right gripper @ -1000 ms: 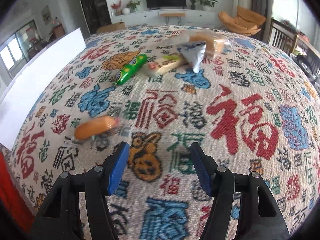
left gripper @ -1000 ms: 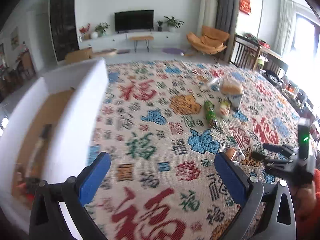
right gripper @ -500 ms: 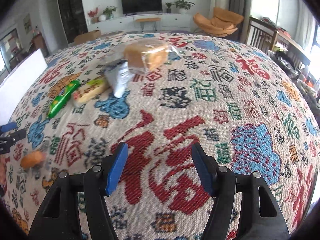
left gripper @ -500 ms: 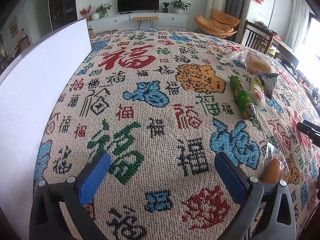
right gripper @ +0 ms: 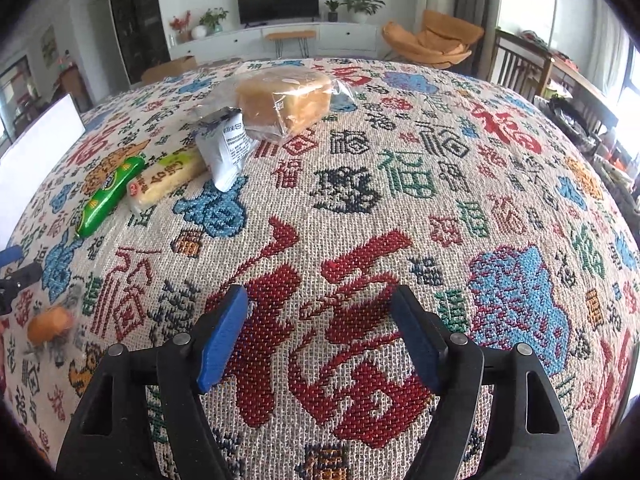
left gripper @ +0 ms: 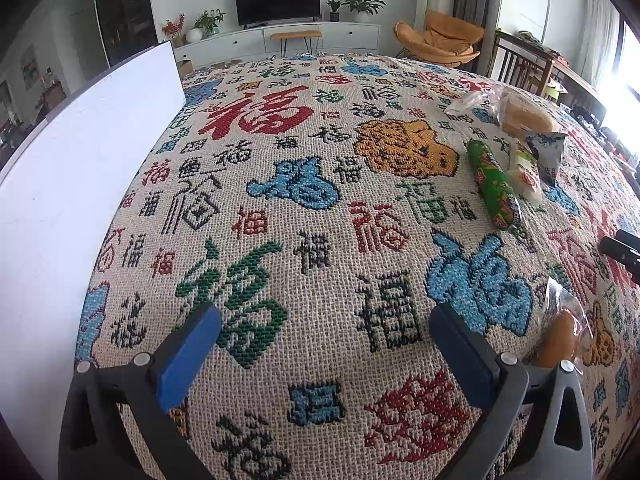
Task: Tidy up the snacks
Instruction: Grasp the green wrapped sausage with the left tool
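Several snacks lie on the patterned tablecloth. A green tube pack, a pale wafer pack, a grey pouch and a bagged bread loaf sit in a group. A small orange bun in clear wrap lies apart, just right of my left gripper, which is open and empty. My right gripper is open and empty over bare cloth, well short of the group.
A white box wall stands along the left edge of the table, also in the right wrist view. Behind the table are a TV cabinet, an orange chair and dark wooden chairs.
The left gripper came away from the box and dropped low toward the cloth. The right gripper swung right, so the snack group shifted to its upper left. Both stayed open.
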The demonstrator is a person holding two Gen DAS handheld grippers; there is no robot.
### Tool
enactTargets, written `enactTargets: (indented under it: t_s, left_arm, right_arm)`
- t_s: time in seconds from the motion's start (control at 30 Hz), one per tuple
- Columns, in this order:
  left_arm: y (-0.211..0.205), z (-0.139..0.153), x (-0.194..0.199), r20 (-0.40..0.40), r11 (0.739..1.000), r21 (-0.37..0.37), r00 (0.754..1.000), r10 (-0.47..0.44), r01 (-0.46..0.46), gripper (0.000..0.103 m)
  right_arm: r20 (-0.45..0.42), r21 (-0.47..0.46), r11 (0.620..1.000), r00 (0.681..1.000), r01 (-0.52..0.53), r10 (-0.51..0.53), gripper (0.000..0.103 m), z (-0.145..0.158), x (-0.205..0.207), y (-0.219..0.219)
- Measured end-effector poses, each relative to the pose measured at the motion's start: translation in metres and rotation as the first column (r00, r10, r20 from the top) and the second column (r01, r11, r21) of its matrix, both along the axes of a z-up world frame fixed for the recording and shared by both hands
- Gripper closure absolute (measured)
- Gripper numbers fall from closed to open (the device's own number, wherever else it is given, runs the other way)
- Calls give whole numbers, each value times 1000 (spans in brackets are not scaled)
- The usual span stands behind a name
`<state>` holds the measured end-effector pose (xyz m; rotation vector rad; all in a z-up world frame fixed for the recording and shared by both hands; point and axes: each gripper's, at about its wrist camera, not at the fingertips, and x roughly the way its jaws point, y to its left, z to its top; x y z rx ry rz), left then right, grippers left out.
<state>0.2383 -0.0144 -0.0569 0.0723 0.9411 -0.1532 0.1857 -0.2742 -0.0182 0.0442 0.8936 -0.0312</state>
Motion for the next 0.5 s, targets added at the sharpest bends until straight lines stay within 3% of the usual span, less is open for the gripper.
enactTargets:
  t_s: [0.23, 0.37, 0.5]
  left_arm:
    - [0, 1, -3, -5, 1000, 2, 1000, 25, -25, 0]
    - [1, 5, 7, -94, 1000, 1, 995, 23, -23, 0]
    - [-11, 26, 21, -102, 994, -102, 993, -56, 45, 1]
  right_arm:
    - [-5, -6, 1000, 1000, -4, 4, 23, 0, 1, 2]
    - [-5, -5, 1000, 1000, -4, 4, 23, -1, 1, 2]
    - [-5, -6, 1000, 1000, -4, 4, 23, -1, 1, 2]
